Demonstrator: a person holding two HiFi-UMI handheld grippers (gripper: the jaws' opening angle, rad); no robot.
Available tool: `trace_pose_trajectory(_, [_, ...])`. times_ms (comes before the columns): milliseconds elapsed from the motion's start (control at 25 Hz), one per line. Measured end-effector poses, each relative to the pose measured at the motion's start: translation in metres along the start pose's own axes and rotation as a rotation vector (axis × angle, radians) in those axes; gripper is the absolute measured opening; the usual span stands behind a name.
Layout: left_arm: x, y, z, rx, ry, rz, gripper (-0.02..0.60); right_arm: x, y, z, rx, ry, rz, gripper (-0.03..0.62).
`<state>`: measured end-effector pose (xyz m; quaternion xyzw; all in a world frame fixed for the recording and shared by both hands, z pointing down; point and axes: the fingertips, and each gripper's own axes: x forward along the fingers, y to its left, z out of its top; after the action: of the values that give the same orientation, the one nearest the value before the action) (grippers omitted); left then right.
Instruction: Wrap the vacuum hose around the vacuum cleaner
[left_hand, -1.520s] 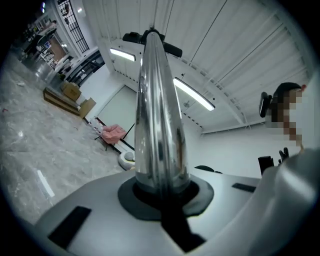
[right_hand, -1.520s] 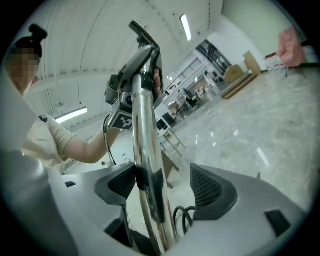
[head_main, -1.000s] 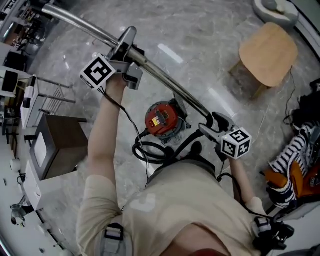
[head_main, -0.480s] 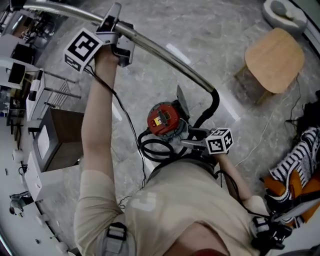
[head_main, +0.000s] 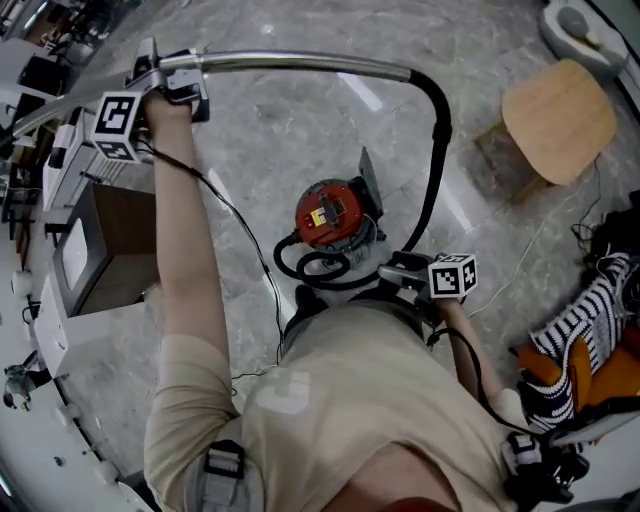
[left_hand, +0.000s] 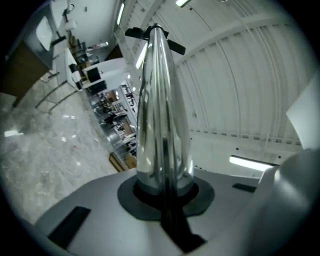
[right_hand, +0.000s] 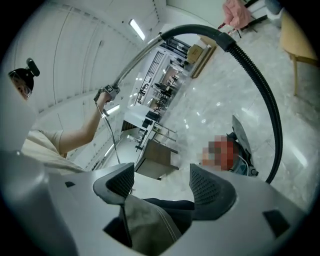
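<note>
The red vacuum cleaner stands on the marble floor in front of me. Its black hose arches up from the canister to the end of a chrome wand. My left gripper is shut on that wand, held high at the upper left. In the left gripper view the wand runs straight out from between the closed jaws of the left gripper. My right gripper hangs low by my waist, open and empty. The right gripper view shows the right gripper over my trouser leg, with the hose arching beyond.
Black loops of cord lie against the canister's near side. A round wooden stool stands at the right, a brown cabinet at the left. Striped and orange clothes lie at the far right.
My left gripper has swung the wand up and to the left, lifting the hose into a tall arch. My right gripper has dropped from the wand's lower end to my waist.
</note>
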<state>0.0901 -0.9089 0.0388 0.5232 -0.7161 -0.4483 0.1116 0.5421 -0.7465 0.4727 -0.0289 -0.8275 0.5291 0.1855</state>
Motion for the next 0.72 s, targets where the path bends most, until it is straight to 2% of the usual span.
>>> trace_pose_trajectory(80, [-0.028,0.065,0.018,-0.050,-0.039,0.109,0.037,0.015,0.002,-0.007,0.003,0.016,-0.022,0.345])
trace_pose_trajectory(320, [-0.118,0.254,0.074,-0.210,-0.133,0.362,0.037,0.098,0.024,-0.043,0.016,0.077,-0.075,0.345])
trace_pose_trajectory(480, [-0.182,0.375,0.078,-0.364,-0.142,0.504,0.037,0.164,0.043,-0.061,0.036,0.110,-0.142,0.345])
trace_pose_trajectory(560, [-0.205,0.421,0.074,-0.436,-0.122,0.560,0.037,0.206,0.062,-0.063,0.045,0.111,-0.126,0.345])
trace_pose_trajectory(640, [-0.220,0.454,0.069,-0.494,-0.095,0.604,0.037,0.250,0.085,-0.048,0.068,0.063,-0.071,0.345])
trace_pose_trajectory(720, [-0.236,0.473,0.057,-0.531,-0.058,0.641,0.037,0.270,0.095,-0.015,0.160,-0.081,-0.020,0.345])
